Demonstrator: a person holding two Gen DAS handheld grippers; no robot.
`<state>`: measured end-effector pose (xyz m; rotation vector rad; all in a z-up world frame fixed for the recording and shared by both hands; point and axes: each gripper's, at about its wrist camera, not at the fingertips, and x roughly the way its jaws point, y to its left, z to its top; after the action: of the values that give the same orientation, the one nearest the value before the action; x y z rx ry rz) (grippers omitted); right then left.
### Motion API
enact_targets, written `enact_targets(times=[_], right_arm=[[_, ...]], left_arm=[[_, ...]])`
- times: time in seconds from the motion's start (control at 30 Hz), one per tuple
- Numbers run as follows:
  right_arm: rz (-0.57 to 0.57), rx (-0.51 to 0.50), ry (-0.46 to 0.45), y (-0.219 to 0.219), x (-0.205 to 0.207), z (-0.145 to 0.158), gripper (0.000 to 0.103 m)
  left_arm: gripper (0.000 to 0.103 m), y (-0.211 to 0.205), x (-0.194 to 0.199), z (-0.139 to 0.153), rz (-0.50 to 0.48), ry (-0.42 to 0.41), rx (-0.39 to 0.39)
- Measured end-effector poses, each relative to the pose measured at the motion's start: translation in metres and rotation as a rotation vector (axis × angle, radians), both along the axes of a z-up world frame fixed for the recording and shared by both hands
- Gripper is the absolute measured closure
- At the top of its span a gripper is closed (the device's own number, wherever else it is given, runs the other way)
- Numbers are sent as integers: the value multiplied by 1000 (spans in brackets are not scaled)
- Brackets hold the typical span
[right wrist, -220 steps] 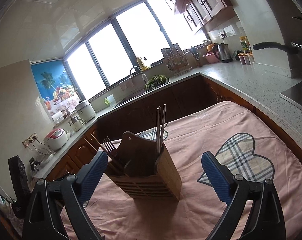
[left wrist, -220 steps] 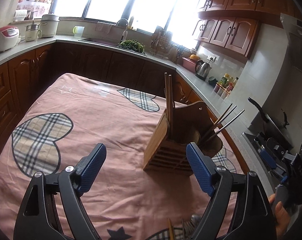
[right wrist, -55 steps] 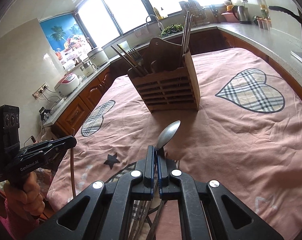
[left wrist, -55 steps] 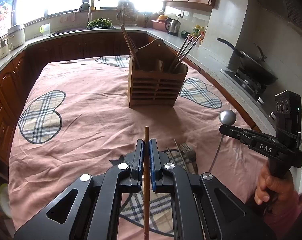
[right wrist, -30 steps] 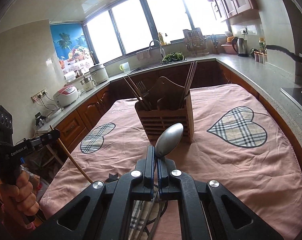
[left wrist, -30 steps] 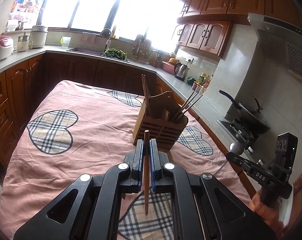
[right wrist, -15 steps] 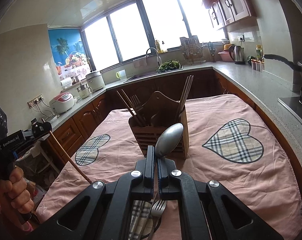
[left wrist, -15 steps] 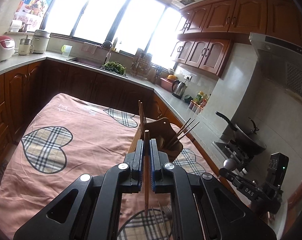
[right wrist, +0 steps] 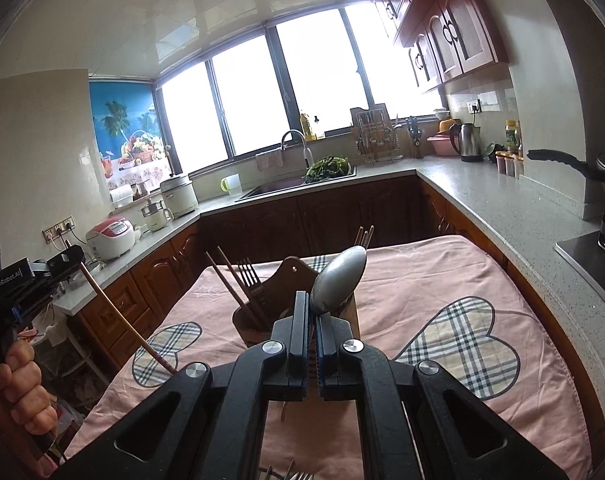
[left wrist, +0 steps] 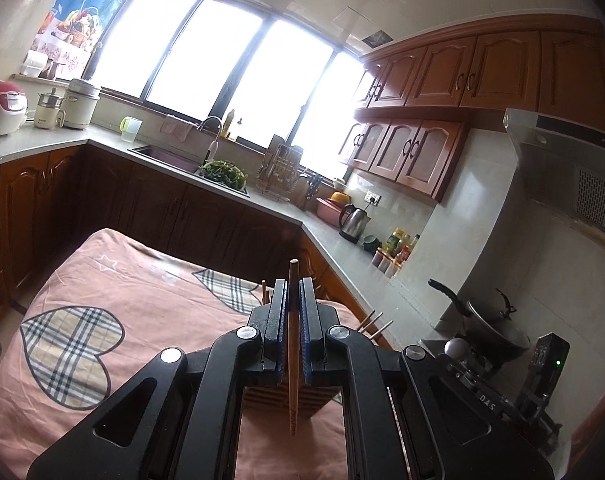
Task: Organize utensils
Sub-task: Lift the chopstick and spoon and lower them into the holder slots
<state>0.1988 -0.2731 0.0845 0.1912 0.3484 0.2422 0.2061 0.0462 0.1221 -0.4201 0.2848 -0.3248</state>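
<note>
Utensils sit in two places in the right wrist view: some stand in the wooden holder (right wrist: 298, 300) at centre frame, and fork tips (right wrist: 298, 475) show at the bottom edge, just beneath the right gripper. The holder stands on the worktop (right wrist: 442, 280), which is covered by a pink cloth with plaid hearts. In its left compartment a fork (right wrist: 248, 274) and brown chopsticks (right wrist: 226, 276) lean to the upper left; more chopstick ends (right wrist: 364, 236) rise at its right side.

The right gripper (right wrist: 312, 316) fills the lower middle of that view, its fingers pressed on the neck of a spoon (right wrist: 338, 280), whose bowl sticks up in front of the holder. At the left edge the left gripper (right wrist: 68, 258) is gripped by a hand (right wrist: 22, 392), and a chopstick (right wrist: 122, 320) slants down to the right from it.

In the left wrist view the left gripper (left wrist: 293, 300) occupies the lower centre, fingers pinching the chopstick (left wrist: 293, 344) upright between the blue pads, with its tip just above them and its lower end hanging in front of the holder (left wrist: 282, 396). The holder is mostly hidden behind the gripper; only slats show. At lower right the spoon (left wrist: 455, 347) shows as a round bowl, gripped by the right gripper (left wrist: 466, 364).
</note>
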Motion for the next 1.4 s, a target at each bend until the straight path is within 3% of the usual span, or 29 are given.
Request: enact_targets(times=[0.3,0.6,1.03,1.4], right_arm=[[-67,-48,-87,0,38,24,101],[-74,-122,-88,18,75,14,101],[-58,-158,29,26,108,-38,101],[-23,-150,116,30,122,-63,100]], left_arm=[[98,-8,51,14,41,-42,-28],[98,-22,94,-5,73,-38,9],[98,-43,127,-65,34,97,56],[98,-66,136,-84,-5,151,128]])
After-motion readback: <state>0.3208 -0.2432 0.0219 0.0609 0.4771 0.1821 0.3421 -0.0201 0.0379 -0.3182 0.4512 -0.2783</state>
